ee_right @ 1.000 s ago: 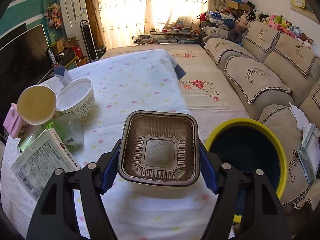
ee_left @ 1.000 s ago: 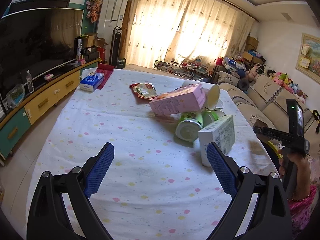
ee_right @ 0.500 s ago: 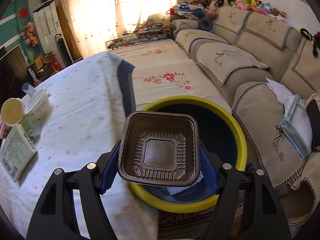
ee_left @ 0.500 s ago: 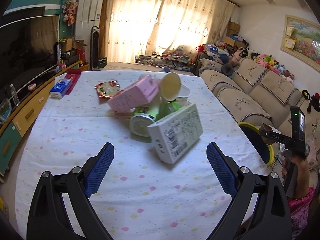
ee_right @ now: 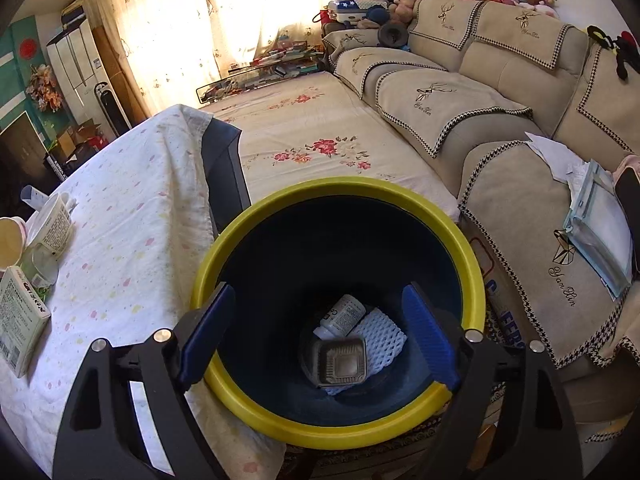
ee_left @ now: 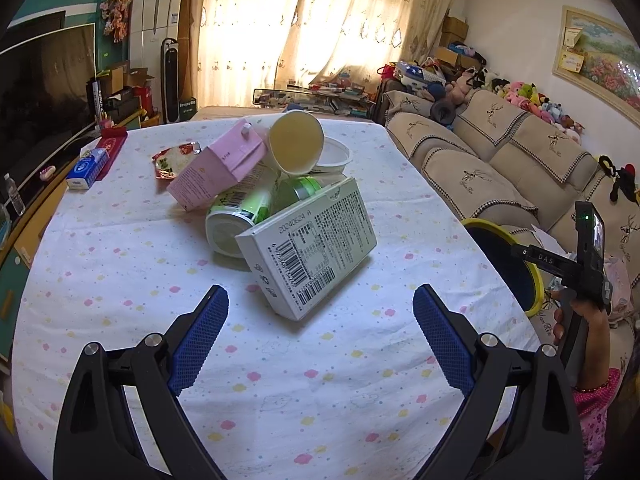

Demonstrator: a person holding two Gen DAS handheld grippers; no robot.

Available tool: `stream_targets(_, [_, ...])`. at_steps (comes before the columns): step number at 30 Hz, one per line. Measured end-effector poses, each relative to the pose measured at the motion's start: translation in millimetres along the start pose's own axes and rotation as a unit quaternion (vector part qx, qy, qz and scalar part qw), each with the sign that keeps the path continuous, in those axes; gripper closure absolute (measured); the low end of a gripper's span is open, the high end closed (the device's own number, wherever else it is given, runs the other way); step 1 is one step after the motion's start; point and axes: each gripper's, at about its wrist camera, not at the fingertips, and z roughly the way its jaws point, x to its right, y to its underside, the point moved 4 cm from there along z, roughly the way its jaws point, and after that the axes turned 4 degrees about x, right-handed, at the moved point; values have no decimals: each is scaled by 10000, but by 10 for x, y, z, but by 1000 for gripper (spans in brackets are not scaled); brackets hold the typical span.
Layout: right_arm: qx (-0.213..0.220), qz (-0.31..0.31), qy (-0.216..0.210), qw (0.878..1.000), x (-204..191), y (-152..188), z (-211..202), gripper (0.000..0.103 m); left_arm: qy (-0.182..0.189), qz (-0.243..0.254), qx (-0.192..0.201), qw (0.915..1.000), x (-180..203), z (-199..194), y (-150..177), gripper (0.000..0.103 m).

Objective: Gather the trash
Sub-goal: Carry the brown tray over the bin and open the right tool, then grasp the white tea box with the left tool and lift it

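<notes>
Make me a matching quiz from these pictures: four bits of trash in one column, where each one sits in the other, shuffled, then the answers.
Things:
1. brown tray
2. white box
3. pink carton
4. foil wrapper

Places:
A. flat on the cloth, left of the pile
B. near edge of the pile, barcode side up
C. at the bottom of the bin
D. leaning on top of the green cans

Pairs: 1-C, 2-B, 3-D, 4-A
</notes>
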Motion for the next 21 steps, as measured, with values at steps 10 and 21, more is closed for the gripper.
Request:
stream_targets(10, [-30,26,-54,10000,-2,38,7,21,167,-339,-355,9987,-144,351,43,11])
stream_targets(21, [-162,-68,-133,9998,-87,92,122,21,229,-562,-532,9967,-387,794,-39,19])
